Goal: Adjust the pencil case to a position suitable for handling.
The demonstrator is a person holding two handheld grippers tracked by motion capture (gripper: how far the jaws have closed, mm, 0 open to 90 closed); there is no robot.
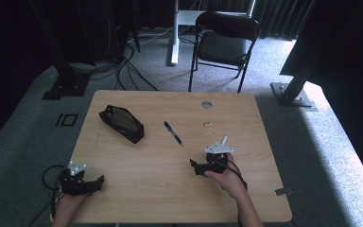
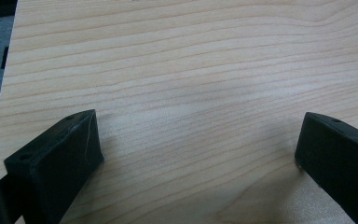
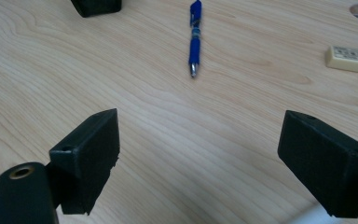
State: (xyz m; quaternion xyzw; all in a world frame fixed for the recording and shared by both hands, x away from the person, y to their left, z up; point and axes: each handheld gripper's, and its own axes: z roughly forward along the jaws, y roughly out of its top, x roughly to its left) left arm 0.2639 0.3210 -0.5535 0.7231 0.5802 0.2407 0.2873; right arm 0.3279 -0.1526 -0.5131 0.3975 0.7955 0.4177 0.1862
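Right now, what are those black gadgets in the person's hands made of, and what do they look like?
Each hand holds a black tool. The left gripper and the right gripper each carry a grey three-cornered plate on top and trail a black cable. Seen close in the gripper views, each has two blocky matt-black jaws with small holes in them. The forearms are bare, with no sleeves in view.

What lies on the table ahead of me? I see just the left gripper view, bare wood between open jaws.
Observer: A blue pen lies mid-table, beyond the right hand-held gripper.
Operator: Anything else near it?
Observer: A small cream eraser lies to the pen's right, apart from it.
Operator: And on my side?
Observer: A black pencil case lies well beyond the left hand-held gripper, toward the table's far left.
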